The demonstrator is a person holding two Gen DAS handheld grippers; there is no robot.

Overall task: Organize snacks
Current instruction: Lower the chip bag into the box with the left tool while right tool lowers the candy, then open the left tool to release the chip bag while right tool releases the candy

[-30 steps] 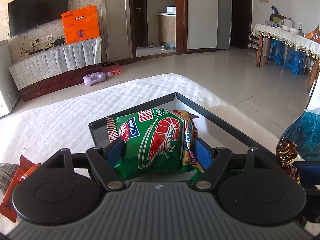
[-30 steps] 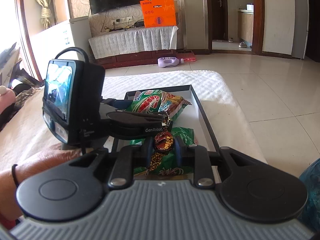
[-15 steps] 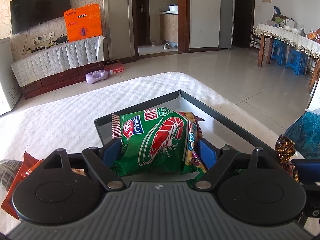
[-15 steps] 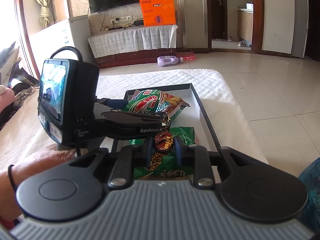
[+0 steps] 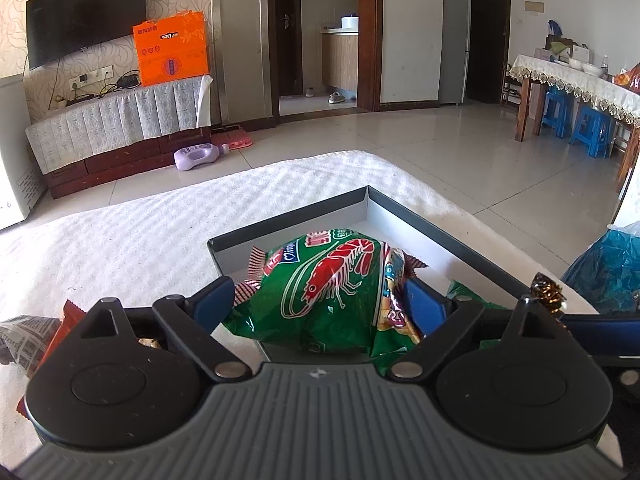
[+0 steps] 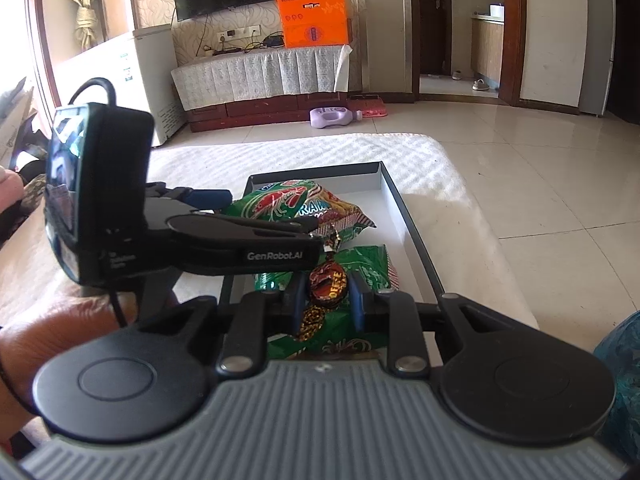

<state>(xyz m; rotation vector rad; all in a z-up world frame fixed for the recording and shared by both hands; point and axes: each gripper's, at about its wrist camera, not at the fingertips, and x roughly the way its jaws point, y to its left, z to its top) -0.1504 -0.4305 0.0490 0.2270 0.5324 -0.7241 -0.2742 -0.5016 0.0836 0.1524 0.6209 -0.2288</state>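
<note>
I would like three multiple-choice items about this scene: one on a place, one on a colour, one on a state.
1. Where does the shrimp bag sit?
A. over the tray
B. on the floor
C. on the TV stand

2. Which colour is the box under the TV?
A. blue
B. orange
C. white

3. What is the state of the right gripper?
A. open and empty
B. shut on a bottle
C. shut on the candy

Key: 1 A, the left gripper holds the bag between its jaws with the tray rim behind and below it. 2 B, the box is bright orange in both views. 3 C, the right wrist view shows the jaws pressed against both sides of the wrapped candy.
</note>
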